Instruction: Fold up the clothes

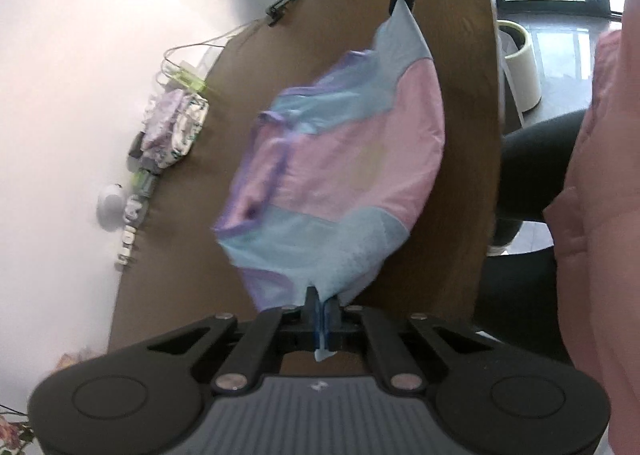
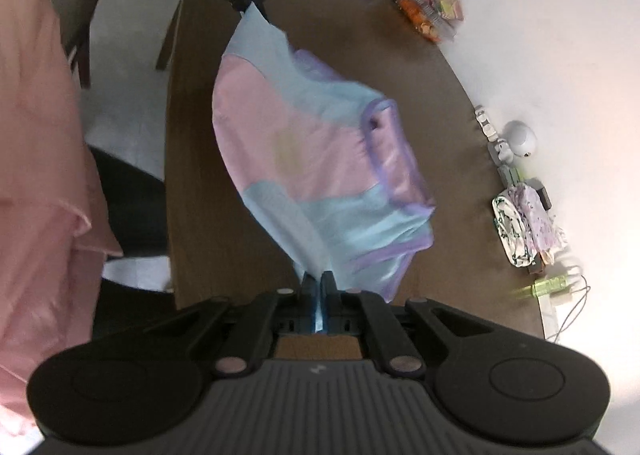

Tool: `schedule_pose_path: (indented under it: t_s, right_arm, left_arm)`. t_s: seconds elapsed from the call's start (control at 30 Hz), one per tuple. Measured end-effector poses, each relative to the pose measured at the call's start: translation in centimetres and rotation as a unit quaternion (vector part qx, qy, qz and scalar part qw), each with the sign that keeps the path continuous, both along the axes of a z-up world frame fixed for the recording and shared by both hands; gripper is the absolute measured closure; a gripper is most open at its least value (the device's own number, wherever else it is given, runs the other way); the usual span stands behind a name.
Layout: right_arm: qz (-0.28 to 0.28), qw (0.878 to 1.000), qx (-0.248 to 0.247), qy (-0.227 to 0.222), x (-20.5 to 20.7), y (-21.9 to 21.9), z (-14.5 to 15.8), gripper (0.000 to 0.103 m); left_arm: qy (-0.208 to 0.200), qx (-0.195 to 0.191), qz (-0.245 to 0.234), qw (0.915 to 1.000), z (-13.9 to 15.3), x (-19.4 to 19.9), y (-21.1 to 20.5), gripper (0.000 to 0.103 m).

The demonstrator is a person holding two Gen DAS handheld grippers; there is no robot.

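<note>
left tool (image 1: 322, 321) is pressed together on a blue corner of the garment (image 1: 344, 159); a tab of cloth pokes out behind the fingers. right tool (image 2: 317, 295) is likewise pinching the opposite blue corner. each tool also shows at the far end of the other's view, facing it.

garment: pink body, pale blue bands, purple trim. it hangs stretched between the two tools above the brown counter (image 1: 224, 103), with the middle sagging toward the far side and bunched around the purple-trimmed opening. whether the low part touches the counter cannot be told (both views are blurred).

clutter along the far edge of the counter: patterned pouch (image 1: 176, 127), cables, small white round object (image 1: 109, 204). a person in a pink top sits at the near edge.

risks, as judgement only:
- both grips are on thin corner material; a pull apart could slip one corner free and drop that half in a heap.
- the sagging, bunched middle could land creased or doubled under itself if laid down as it hangs, giving a skewed fold.
- a swing toward the far edge could drag cloth over the cables and pouch.
</note>
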State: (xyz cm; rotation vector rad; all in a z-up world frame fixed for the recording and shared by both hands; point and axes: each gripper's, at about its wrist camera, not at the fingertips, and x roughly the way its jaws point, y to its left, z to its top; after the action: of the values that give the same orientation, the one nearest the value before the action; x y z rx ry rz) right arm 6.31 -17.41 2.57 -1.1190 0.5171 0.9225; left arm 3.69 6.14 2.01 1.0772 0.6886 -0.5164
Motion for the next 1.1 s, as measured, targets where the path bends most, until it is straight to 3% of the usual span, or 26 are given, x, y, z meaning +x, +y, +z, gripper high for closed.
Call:
schedule_pose_path:
  t_s: [0.1, 0.2, 0.33, 0.43, 0.6, 0.77, 0.87, 0.9, 0.93, 1.0, 1.1]
  right_arm:
    - [0.004, 0.998, 0.020, 0.052, 3.1, -0.1, 2.2, 0.102]
    - [-0.024, 0.993, 0.047, 0.110, 8.4, -0.1, 3.9, 0.102]
    - [-0.077, 0.969, 0.104, 0.210, 17.5, -0.4, 5.3, 0.102]
    - [-0.127, 0.948, 0.122, 0.265, 23.9, -0.7, 3.8, 0.102]
    - [-0.154, 0.926, 0.124, 0.323, 29.4, -0.8, -0.4, 0.102]
    - [-0.166, 0.910, 0.138, 0.354, 31.5, -1.5, -1.9, 0.101]
    - [-0.179, 0.903, 0.154, 0.358, 32.1, -2.0, -2.4, 0.098]
    - [-0.185, 0.901, 0.161, 0.358, 32.2, -2.2, -2.5, 0.088]
    - [-0.193, 0.900, 0.172, 0.352, 32.3, -2.6, -2.5, 0.071]
    - [-0.208, 0.897, 0.200, 0.334, 32.3, -3.5, -2.1, 0.046]
    - [-0.226, 0.891, 0.263, 0.294, 30.3, -4.8, -0.6, 0.037]
  left_arm:
    - [0.019, -0.031, 0.004, 0.9993, 2.0, 2.2, 0.1, 0.103]
    - [0.020, -0.041, 0.038, 0.9982, 2.9, 6.4, 0.3, 0.103]
    - [0.044, -0.086, 0.121, 0.9880, 3.9, 14.2, 2.0, 0.103]
    - [0.071, -0.113, 0.168, 0.9766, 3.2, 20.1, 3.8, 0.103]
    - [0.178, -0.148, 0.179, 0.9564, 0.4, 25.9, 4.6, 0.103]
    - [0.204, -0.167, 0.205, 0.9427, -0.9, 28.7, 5.6, 0.099]
    - [0.199, -0.199, 0.223, 0.9333, -0.8, 29.4, 6.6, 0.086]
    - [0.192, -0.211, 0.229, 0.9306, -0.6, 29.4, 6.8, 0.073]
    - [0.182, -0.224, 0.235, 0.9281, -0.5, 29.4, 7.1, 0.066]
    - [0.158, -0.248, 0.247, 0.9234, 0.1, 29.0, 7.6, 0.054]
    - [0.098, -0.277, 0.249, 0.9228, 1.7, 26.4, 7.5, 0.048]
